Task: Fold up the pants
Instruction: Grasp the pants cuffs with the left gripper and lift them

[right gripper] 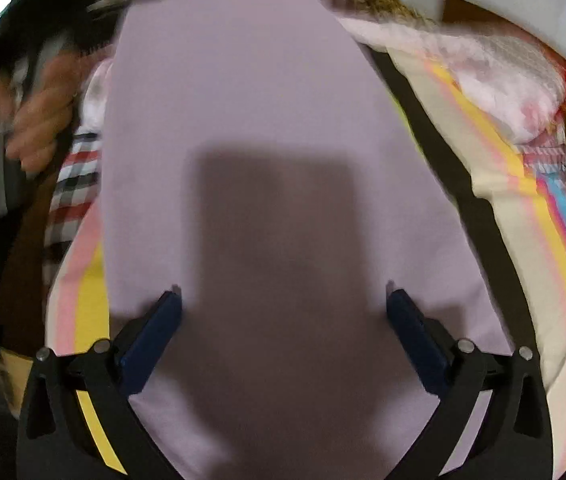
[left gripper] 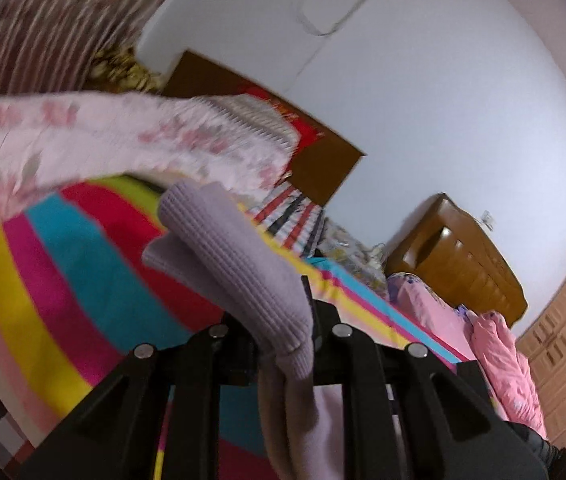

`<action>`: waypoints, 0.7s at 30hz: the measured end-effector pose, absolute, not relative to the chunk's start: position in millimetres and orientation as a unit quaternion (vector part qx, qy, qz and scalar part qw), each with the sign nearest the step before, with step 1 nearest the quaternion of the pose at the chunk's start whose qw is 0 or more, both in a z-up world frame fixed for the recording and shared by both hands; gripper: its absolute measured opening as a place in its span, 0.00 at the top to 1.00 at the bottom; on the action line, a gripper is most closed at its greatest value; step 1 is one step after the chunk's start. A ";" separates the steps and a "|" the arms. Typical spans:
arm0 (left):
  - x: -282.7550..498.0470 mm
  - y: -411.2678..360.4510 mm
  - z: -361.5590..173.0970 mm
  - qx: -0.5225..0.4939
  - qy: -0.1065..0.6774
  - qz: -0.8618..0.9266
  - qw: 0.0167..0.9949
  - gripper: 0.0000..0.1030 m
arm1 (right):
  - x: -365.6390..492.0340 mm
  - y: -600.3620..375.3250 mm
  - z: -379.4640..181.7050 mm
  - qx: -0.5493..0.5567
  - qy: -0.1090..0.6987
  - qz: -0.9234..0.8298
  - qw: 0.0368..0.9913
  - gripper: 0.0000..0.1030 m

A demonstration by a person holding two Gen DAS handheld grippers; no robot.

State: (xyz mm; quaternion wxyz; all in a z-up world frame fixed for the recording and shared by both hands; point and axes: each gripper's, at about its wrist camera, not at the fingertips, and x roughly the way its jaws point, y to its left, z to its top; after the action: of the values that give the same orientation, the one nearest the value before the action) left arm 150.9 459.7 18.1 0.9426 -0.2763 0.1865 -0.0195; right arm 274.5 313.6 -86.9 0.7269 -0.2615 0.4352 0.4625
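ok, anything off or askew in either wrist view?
Nothing damaged or spilled. The lilac pants lie smooth on the striped bedspread under the open right gripper; the left gripper pinches the ribbed cuff, which bunches between its jaws.

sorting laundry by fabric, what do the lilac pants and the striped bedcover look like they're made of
Lilac pants: likely a soft knit, matte; the cuff pinched in the left hand-held gripper shows fine ribbing, and the leg drapes limply. In the right wrist view the cloth looks smooth.
Striped bedcover: probably woven cotton or a blend, matte, with flat printed colour bands; blur leaves the weave unclear.
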 end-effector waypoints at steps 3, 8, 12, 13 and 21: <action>142.1 421.4 50.4 -0.202 0.175 -0.020 0.963 0.84 | 269.2 301.0 -71.7 -0.275 0.415 0.428 0.754 0.05; 127.9 357.5 89.4 -0.124 0.154 -0.058 0.979 0.84 | 273.7 281.2 -87.8 -0.236 0.427 0.436 0.757 0.04; 132.3 288.1 108.4 -0.058 0.162 -0.083 0.982 0.84 | 270.6 234.3 -57.9 -0.205 0.422 0.393 0.790 0.05; 133.4 266.9 110.9 -0.043 0.167 -0.094 0.981 0.84 | 270.1 200.4 -40.3 -0.155 0.416 0.383 0.810 0.05; 137.7 67.8 31.3 0.114 0.265 -0.218 0.932 0.49 | 223.3 -66.4 26.9 0.111 0.340 0.195 0.913 0.05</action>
State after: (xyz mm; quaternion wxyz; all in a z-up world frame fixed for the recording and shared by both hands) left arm 137.7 67.8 31.3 0.9323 0.1137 0.2652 -0.2182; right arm 223.3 -66.4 26.9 0.9131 0.1110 0.3404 0.1950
